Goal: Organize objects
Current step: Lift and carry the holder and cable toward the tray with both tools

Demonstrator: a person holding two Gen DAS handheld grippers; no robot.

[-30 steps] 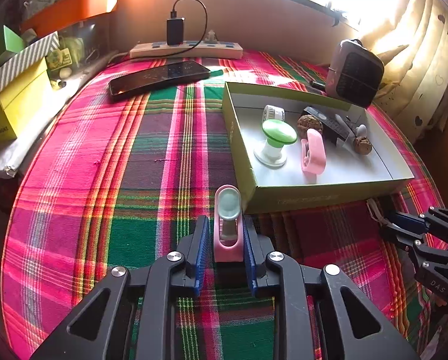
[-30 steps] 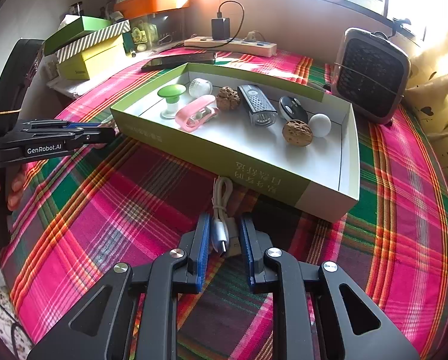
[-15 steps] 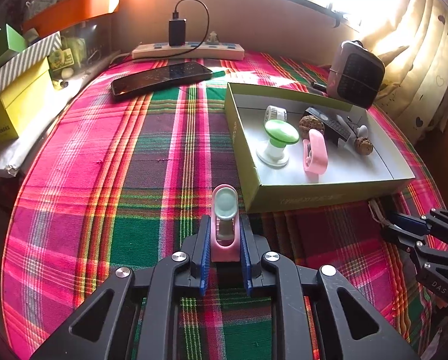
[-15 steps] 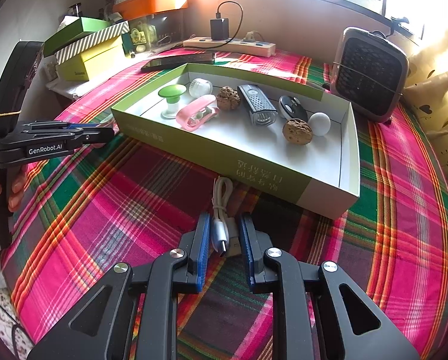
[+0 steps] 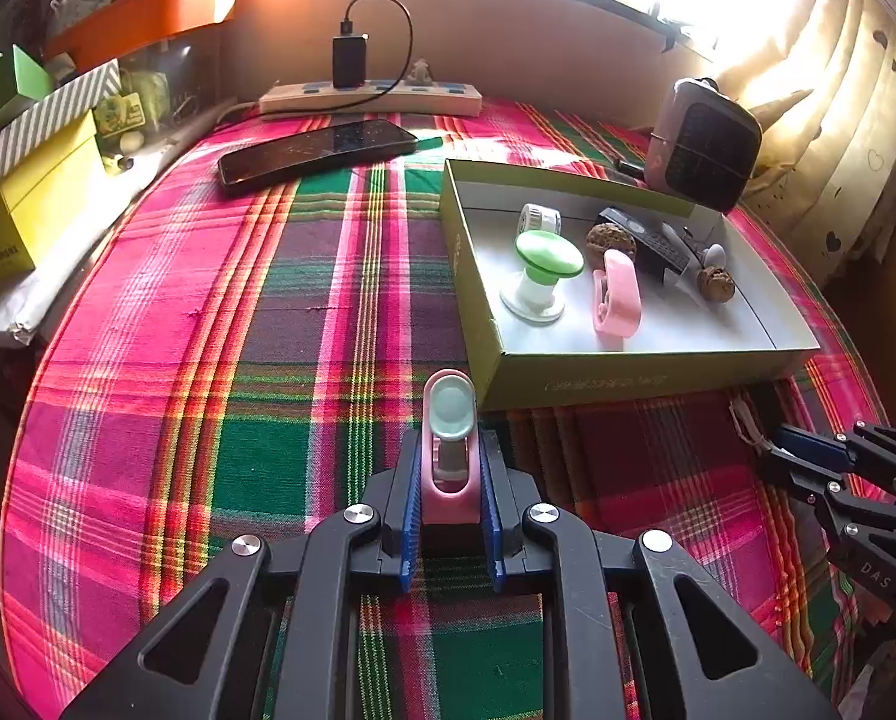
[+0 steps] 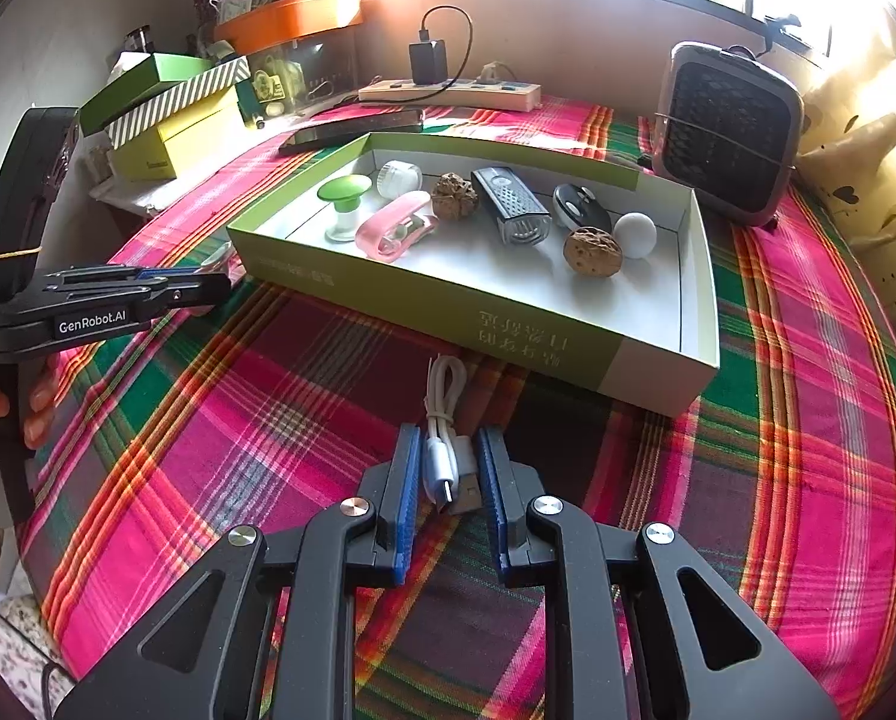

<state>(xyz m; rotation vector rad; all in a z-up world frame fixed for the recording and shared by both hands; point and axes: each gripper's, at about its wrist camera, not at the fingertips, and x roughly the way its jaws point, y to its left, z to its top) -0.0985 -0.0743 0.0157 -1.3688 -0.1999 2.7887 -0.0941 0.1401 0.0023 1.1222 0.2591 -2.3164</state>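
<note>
Most of the sorting was judged done: eight things were counted in the green box (image 6: 424,300), ahead of both sets of fingers: one green-topped stopper (image 6: 343,198), one white cap (image 6: 399,178), one pink clip (image 6: 395,233), two walnuts (image 6: 592,252), one grey light (image 6: 511,207), one black mouse (image 6: 580,210) and one white ball (image 6: 635,234). Two things were left outside, on the plaid desk (image 5: 208,330). A second pink clip (image 5: 450,444) was gripped between the closed fingers of the left gripper (image 5: 450,480). One coiled white cable (image 6: 445,420) was pinched by the right gripper (image 6: 448,468), just short of the box wall.
</note>
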